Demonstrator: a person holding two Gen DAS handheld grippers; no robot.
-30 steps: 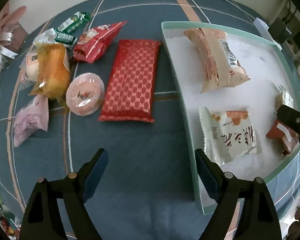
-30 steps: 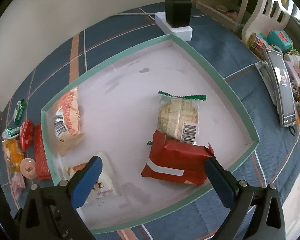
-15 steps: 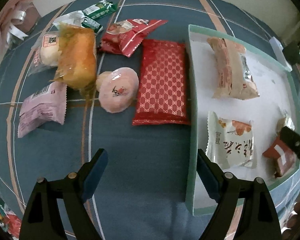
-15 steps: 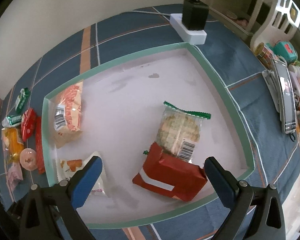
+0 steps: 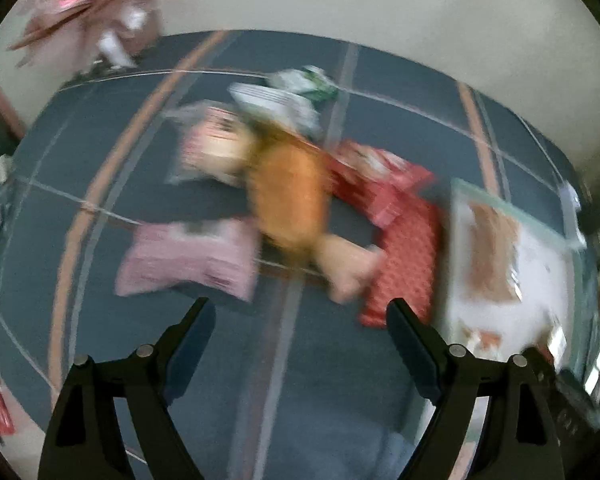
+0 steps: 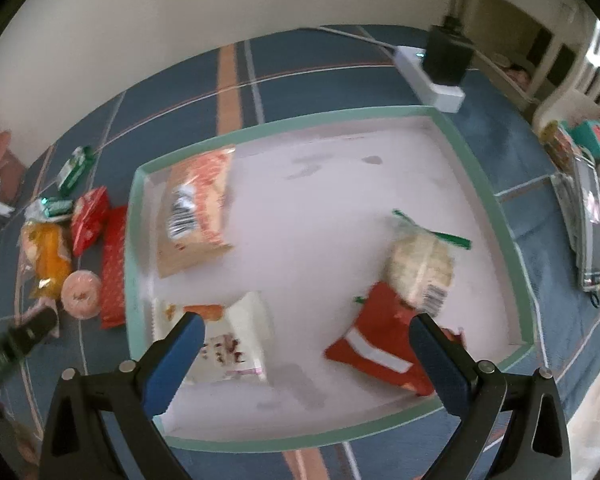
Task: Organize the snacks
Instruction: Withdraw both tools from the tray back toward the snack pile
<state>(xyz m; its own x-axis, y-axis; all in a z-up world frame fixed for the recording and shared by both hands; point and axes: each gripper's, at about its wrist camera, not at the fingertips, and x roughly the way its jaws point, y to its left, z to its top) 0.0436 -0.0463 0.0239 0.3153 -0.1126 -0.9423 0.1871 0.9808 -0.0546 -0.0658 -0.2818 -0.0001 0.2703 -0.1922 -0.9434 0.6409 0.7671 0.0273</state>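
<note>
Reaching for the next loose snack is the step in hand, judged from the layout: your left gripper point(image 5: 296, 336) hangs empty over the blue plaid tabletop point(image 5: 100, 160), its fingers point(image 5: 188, 344) spread wide with only cloth between them, while your right gripper point(image 6: 306, 354) hovers over the green-rimmed tray point(image 6: 480, 184), fingers equally wide and holding nothing. In the right wrist view four packets already lie in the tray: an orange-and-white bag point(image 6: 196, 216) at upper left, a white packet point(image 6: 236, 336) just beyond the left finger, a round cracker pack point(image 6: 420, 268) and a red packet point(image 6: 380, 348) close by the right finger. In the left wrist view, heavily blurred, the unsorted snacks sit above the fingers in mid frame: a pink packet point(image 5: 188, 260) just beyond the left finger, an orange cake wrapper point(image 5: 288, 196) at centre, a round peach-coloured pack point(image 5: 348, 264) right of it, and a long red patterned bar point(image 5: 404, 256) just beyond the right finger, lying along the tray's rim. The next move likely calls for you to steady the left gripper, centre one packet between its fingers, lower and close; the pink packet and the red bar lie nearest.
</note>
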